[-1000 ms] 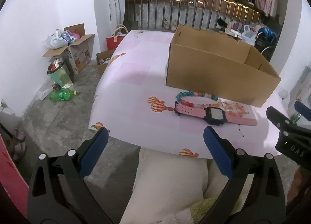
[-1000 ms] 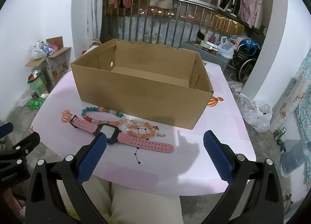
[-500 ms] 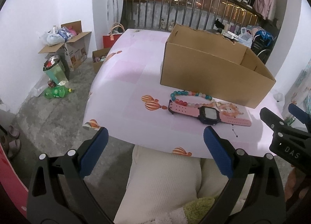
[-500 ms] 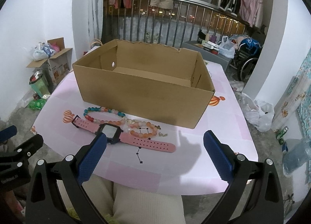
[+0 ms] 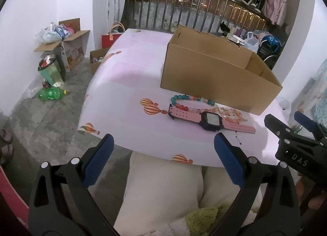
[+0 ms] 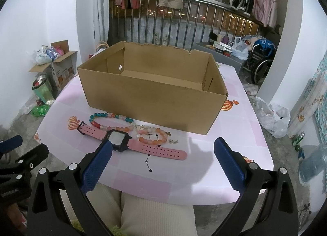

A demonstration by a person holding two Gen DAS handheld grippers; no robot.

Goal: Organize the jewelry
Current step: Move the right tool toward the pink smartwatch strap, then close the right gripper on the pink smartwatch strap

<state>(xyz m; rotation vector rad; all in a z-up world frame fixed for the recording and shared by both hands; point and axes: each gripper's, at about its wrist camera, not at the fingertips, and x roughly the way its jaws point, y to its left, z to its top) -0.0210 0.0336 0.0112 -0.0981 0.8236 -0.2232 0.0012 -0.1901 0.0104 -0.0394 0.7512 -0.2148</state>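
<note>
Your left gripper (image 5: 161,158) and right gripper (image 6: 162,160) both hang with jaws spread wide and empty, short of the near edge of the desk (image 6: 235,133) and above your lap. Over the last second both views have drawn slightly nearer the jewelry, so the approach has begun but nothing is grasped yet. The pink watch (image 6: 130,144) lies flat on the desk just in front of the cardboard box (image 6: 155,101), its strap overlapping the multicoloured bead bracelet (image 6: 110,117) behind it; an orange bead bracelet (image 6: 153,135) sits beside these, touching or nearly touching the watch strap (a small metallic piece near it is too small to identify, possibly an earring). The box stands open and appears empty, though its floor is only partly in view. Judged from this layout, sorting has not started; the watch, nearest your right gripper, is the likely first pick.
</note>
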